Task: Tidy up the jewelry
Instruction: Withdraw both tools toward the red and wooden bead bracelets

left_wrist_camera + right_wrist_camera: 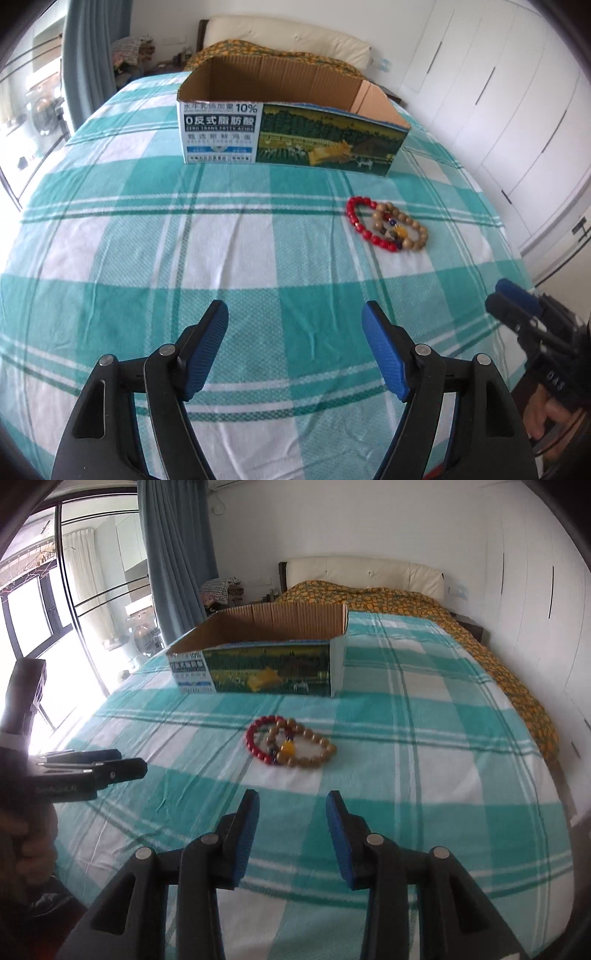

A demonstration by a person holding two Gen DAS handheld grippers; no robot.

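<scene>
A red bead bracelet (355, 221) (255, 746) and a tan wooden bead bracelet (413, 230) (317, 751) with a yellow and blue charm lie overlapping on the checked bedsheet. An open cardboard box (288, 136) (258, 668) stands behind them. My left gripper (294, 314) is open and empty, well short and left of the bracelets; it also shows in the right wrist view (122, 762). My right gripper (291, 801) is open and empty, just short of the bracelets; it also shows in the left wrist view (506, 295).
The bed is covered with a teal and white checked sheet (184, 240) (424, 775). An orange patterned blanket (480, 635) lies at the head and right side. White wardrobe doors (498, 92) stand to the right; a window and curtain (173, 554) to the left.
</scene>
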